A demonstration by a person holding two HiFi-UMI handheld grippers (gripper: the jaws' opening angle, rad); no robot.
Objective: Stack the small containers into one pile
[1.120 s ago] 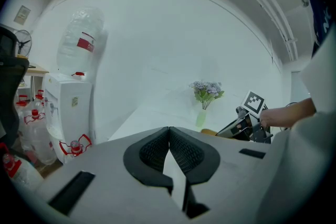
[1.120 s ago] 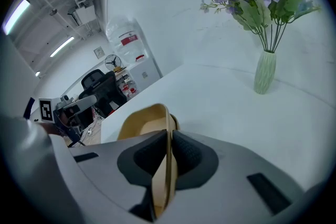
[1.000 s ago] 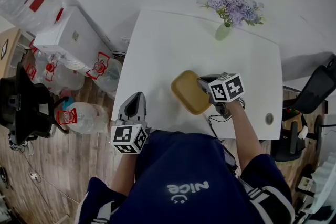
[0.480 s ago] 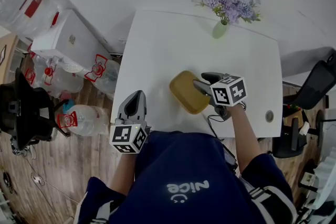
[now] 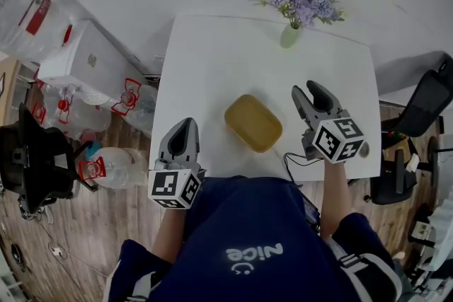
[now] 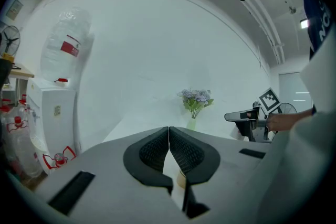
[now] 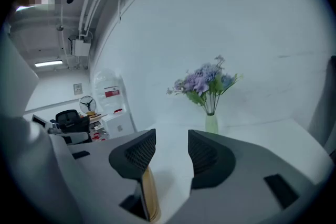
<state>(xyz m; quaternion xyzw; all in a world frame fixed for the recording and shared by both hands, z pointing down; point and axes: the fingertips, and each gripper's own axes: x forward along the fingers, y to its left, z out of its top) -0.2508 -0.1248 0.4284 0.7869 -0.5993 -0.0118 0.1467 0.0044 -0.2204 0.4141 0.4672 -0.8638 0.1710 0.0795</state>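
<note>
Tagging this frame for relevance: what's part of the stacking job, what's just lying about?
Job:
tan container
right hand-held gripper, jaws just opened, nothing between
left hand-held gripper, shut

Lying about:
flower vase
water jugs
white cabinet
office chair

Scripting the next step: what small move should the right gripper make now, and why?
Probably draw the right gripper back clear: its jaws have just been opening, nothing between them, and the yellow container sits free on the table.

Only legible txt I see: "nice" w/ a smiley, upside down on my navy shirt (image 5: 253, 254) at 6 o'clock; red labels on water jugs (image 5: 113, 158) at 9 o'clock unreadable.
</note>
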